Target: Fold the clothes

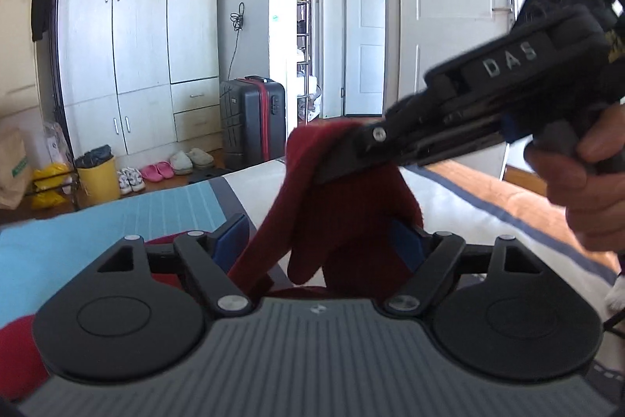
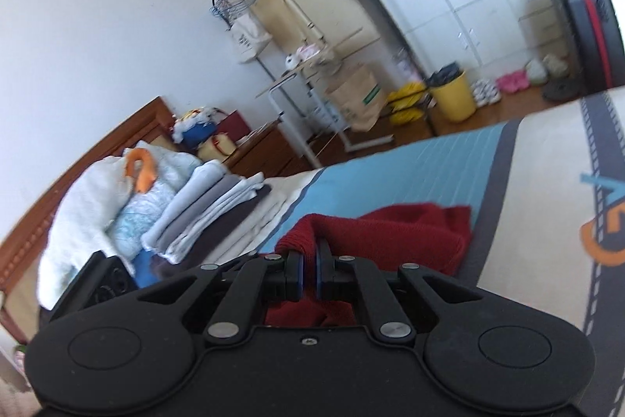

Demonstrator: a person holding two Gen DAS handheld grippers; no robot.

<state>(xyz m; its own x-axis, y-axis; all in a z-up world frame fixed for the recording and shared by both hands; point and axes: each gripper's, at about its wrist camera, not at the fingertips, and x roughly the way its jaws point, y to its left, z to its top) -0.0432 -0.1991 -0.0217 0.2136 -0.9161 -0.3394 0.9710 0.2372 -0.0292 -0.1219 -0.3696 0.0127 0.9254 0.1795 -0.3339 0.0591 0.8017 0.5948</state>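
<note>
A dark red knitted garment (image 1: 312, 221) hangs in the air over the bed, lifted at its top edge by my right gripper (image 1: 332, 163), which comes in from the right in a hand (image 1: 578, 174). My left gripper (image 1: 318, 241) is open, its blue pads (image 1: 230, 245) wide apart on either side of the hanging cloth. In the right wrist view my right gripper (image 2: 308, 260) is shut on a fold of the red garment (image 2: 390, 233), whose remainder lies bunched on the bedspread (image 2: 410, 163).
A stack of folded clothes (image 2: 218, 206) and a white pile (image 2: 90, 198) sit near the wooden headboard (image 2: 129, 127). Beyond the bed stand a black suitcase (image 1: 254, 120), a yellow bin (image 1: 97, 178), shoes (image 1: 156, 172) and a white wardrobe (image 1: 140, 26).
</note>
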